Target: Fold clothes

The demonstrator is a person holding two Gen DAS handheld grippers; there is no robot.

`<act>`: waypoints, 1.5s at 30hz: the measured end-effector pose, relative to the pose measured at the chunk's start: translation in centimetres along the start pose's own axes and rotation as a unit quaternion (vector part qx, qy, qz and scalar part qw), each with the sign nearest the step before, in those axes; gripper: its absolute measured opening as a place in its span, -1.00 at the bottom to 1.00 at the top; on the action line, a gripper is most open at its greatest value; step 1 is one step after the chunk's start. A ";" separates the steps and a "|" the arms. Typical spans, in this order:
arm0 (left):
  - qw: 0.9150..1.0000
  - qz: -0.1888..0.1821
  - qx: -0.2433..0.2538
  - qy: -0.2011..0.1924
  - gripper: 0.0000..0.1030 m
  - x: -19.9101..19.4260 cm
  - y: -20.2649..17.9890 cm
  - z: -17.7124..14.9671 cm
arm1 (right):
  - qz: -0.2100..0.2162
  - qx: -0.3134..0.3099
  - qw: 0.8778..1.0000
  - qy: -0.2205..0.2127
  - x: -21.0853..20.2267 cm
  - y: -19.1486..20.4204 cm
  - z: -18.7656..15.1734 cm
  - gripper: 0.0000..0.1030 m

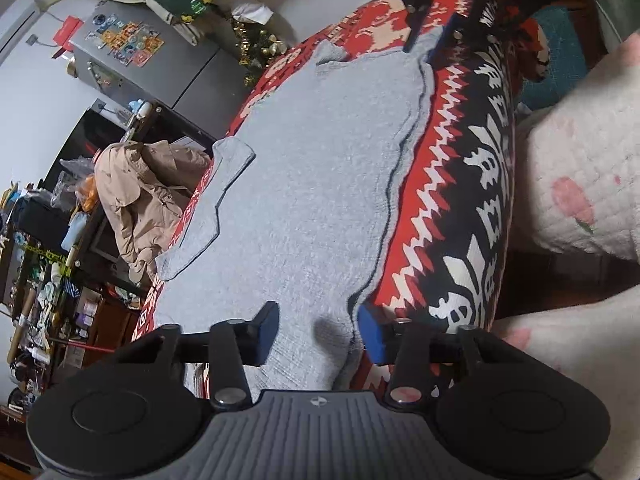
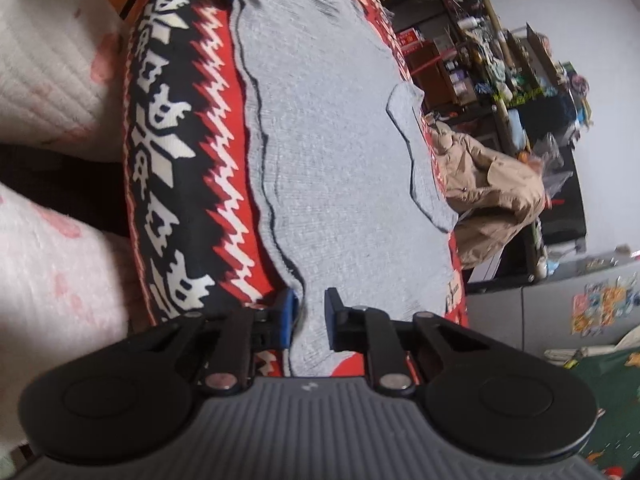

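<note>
Black grippers (image 1: 318,330), blue-padded jaws, ribbed grey bodies, seemingly silver pivot screws.

Both cams are fisheyes sitting right behind their own claw, tilted down at the same grey garment (image 1: 312,184) from opposite ends, real close. Left view has the left claw (image 1: 318,334) bottom centre and catches the right claw (image 1: 434,28) at the top edge. Right view has its claw at the bottom. Both share the red blanket (image 1: 436,184), the tan jacket (image 1: 136,196) and the fridge (image 1: 160,68).
</note>
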State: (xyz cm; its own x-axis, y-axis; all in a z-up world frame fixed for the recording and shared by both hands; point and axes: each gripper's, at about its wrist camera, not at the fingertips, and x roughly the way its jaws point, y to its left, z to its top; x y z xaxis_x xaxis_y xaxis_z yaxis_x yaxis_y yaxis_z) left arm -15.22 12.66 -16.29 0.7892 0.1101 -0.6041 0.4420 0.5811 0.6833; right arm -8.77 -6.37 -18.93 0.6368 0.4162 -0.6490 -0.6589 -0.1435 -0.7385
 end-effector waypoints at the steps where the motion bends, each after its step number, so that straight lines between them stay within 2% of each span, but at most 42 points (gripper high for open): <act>1: 1.000 0.002 0.010 0.000 -0.17 0.0 -0.2 0.1 | -0.001 0.000 1.000 0.001 0.0 -0.1 -0.1 -0.68; 5: 0.999 0.024 0.049 0.001 -0.17 0.2 -1.2 0.1 | 0.000 0.003 1.000 0.000 -0.1 -0.2 -0.1 -0.68; 11: 0.996 0.051 0.077 0.001 -0.17 0.2 -2.1 0.0 | -0.002 0.008 1.000 0.007 0.1 -0.1 -0.4 -0.67; 18: 0.995 0.070 0.069 0.004 -0.19 0.5 -2.5 0.0 | -0.011 0.032 0.999 0.010 0.1 0.3 -0.9 -0.67; 19: 0.995 0.070 0.067 0.007 -0.32 0.7 -2.4 0.1 | -0.013 0.037 0.999 0.010 0.2 0.2 -0.9 -0.67; 20: 0.995 0.070 0.067 0.010 -0.67 0.9 -2.4 0.1 | -0.015 0.043 0.999 0.011 0.3 0.1 -0.8 -0.67; 21: 0.995 0.069 0.066 0.013 -0.85 1.1 -2.4 0.2 | -0.016 0.049 0.999 0.011 0.5 0.0 -0.8 -0.68; 22: 0.995 0.069 0.065 0.015 -0.89 1.2 -2.3 0.2 | -0.018 0.052 0.998 0.010 0.5 -0.2 -0.7 -0.73; 23: 0.996 0.066 0.061 0.015 -0.89 1.1 -2.2 0.2 | -0.020 0.055 0.998 0.009 0.4 -0.3 -0.7 -0.89; 27: 0.997 0.058 0.055 0.007 -0.90 0.8 -0.6 0.7 | -0.029 0.060 0.998 -0.005 -0.2 -1.3 -0.7 -0.92; 34: 0.993 0.071 0.089 -0.009 -0.91 1.2 3.6 2.0 | -0.059 0.034 0.997 -0.023 -0.8 -4.8 -0.5 -0.93; 38: 0.994 0.068 0.087 -0.006 -0.91 2.9 7.0 2.3 | -0.073 0.006 0.997 -0.030 0.0 -7.2 -0.5 -0.93; 45: 0.990 0.074 0.117 -0.006 -0.91 7.4 11.6 3.3 | -0.077 -0.028 0.996 -0.046 3.8 -13.0 0.1 -0.93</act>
State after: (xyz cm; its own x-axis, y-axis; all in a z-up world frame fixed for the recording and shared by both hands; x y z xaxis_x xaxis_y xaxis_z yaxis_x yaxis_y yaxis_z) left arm -2.84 17.61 -11.48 0.8565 0.1702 -0.4872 0.4071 0.3574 0.8406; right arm 2.13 -2.82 -11.77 0.6880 0.5170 -0.5092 -0.5307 -0.1202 -0.8390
